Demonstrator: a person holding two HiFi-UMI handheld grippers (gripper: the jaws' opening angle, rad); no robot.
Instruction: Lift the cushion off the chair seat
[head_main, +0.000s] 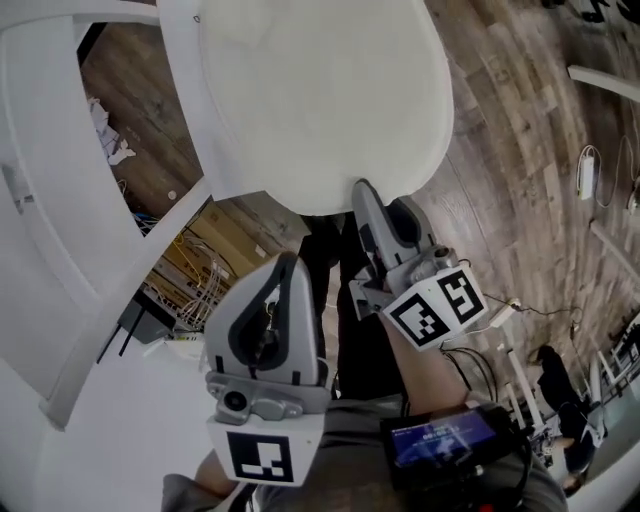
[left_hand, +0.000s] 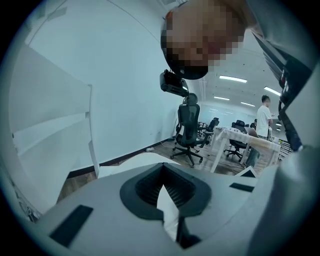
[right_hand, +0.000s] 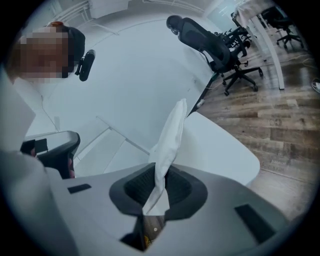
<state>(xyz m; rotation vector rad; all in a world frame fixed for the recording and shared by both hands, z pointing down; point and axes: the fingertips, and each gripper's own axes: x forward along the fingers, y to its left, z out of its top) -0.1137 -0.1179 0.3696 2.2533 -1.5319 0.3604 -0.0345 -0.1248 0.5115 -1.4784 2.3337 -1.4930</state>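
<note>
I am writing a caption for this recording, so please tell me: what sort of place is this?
Most likely an open-plan office. Black swivel office chairs stand at white desks, strip lights run along the ceiling, and the floor is wood-look plank.

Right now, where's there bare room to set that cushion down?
Barest: the wood floor between the cushion's right edge and the white cable. Crowded: tangled wires by the white chair, and cords at lower right.
</note>
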